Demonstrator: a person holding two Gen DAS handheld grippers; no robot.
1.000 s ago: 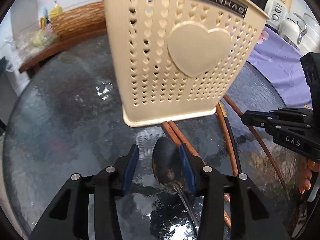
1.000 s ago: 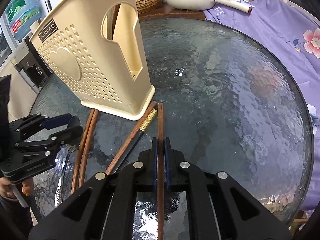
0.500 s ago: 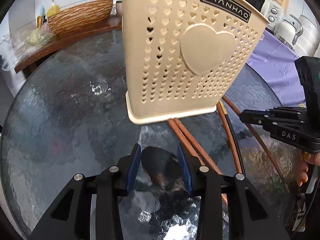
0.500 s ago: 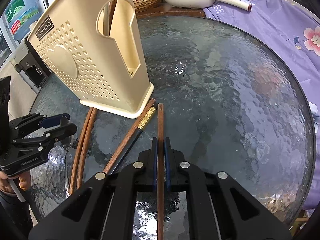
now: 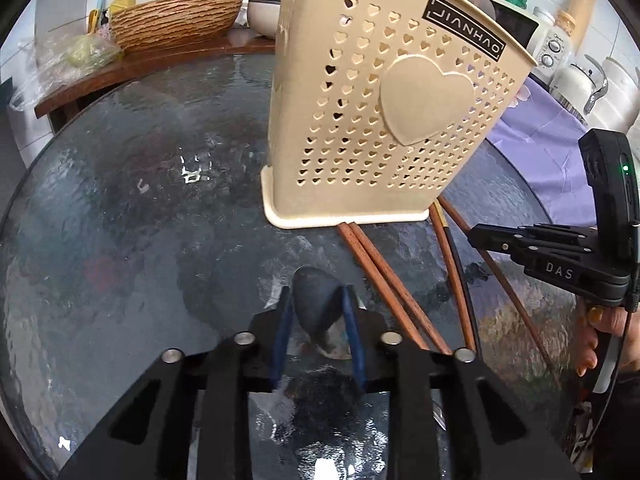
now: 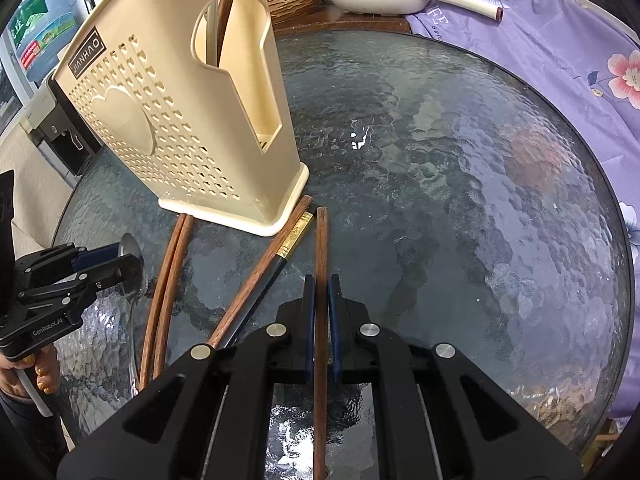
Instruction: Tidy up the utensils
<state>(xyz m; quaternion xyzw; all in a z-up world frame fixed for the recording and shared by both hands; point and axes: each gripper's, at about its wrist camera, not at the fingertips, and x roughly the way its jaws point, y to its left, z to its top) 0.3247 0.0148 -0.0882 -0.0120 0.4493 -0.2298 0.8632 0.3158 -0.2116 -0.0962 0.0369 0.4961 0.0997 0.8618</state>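
The left gripper (image 5: 316, 312) pinched the spoon (image 5: 314, 304) by its bowl, near the holder (image 5: 380, 120). The right gripper (image 6: 319, 304) pinched a chopstick (image 6: 321, 248) on the table (image 6: 460, 200); each probably needed lifting upright before dropping in.

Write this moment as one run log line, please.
left hand-held gripper: shut on spoon | right hand-held gripper: shut on chopstick | holder: upright on glass table

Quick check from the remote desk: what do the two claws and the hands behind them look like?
Both are matte black plastic claws with blue pads and silver screws. The left claw reads "GenRobot.AI"; the right claw reads "DAS" and shows a green light. The hand behind it has gold-painted nails.
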